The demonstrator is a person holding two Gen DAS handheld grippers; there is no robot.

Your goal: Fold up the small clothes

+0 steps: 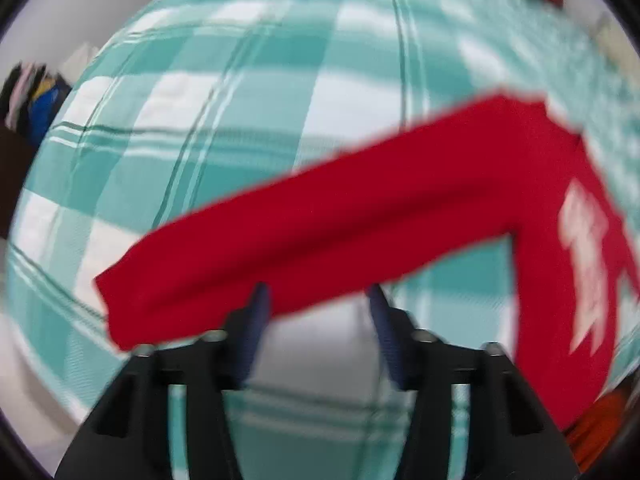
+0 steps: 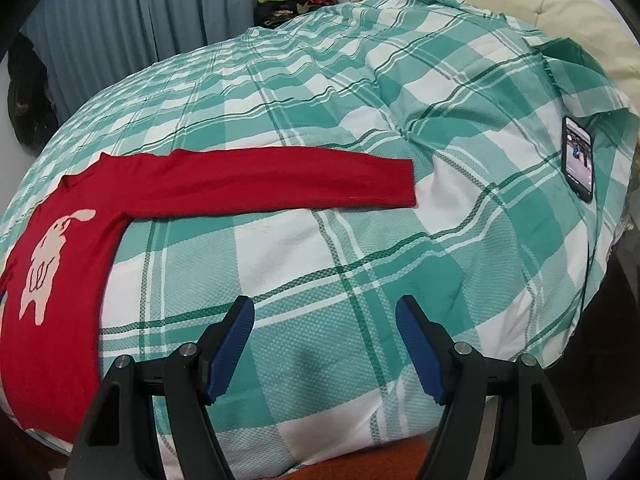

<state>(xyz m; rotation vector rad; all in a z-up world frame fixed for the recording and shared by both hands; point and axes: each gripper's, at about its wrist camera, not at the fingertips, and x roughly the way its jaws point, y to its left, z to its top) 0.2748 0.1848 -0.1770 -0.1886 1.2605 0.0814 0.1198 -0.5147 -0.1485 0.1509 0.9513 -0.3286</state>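
Observation:
A small red long-sleeved sweater [image 2: 60, 248] with a pale rabbit print lies flat on the green and white checked bedspread [image 2: 360, 128]. In the right wrist view its sleeve [image 2: 272, 178] stretches out to the right. My right gripper [image 2: 324, 320] is open and empty, above bare bedspread well short of the sleeve. In the blurred left wrist view the other sleeve [image 1: 320, 216] runs from the body [image 1: 576, 264] down to the left. My left gripper [image 1: 316, 300] is open, its fingertips right at the sleeve's near edge, holding nothing.
A black phone [image 2: 578, 158] with a lit screen lies on the bedspread at the right. A cream headboard [image 2: 520, 4] stands behind it. Blue curtains [image 2: 140, 12] and a pile of clothes [image 2: 292, 0] are at the back. Something orange [image 1: 596, 428] lies at the bed's near edge.

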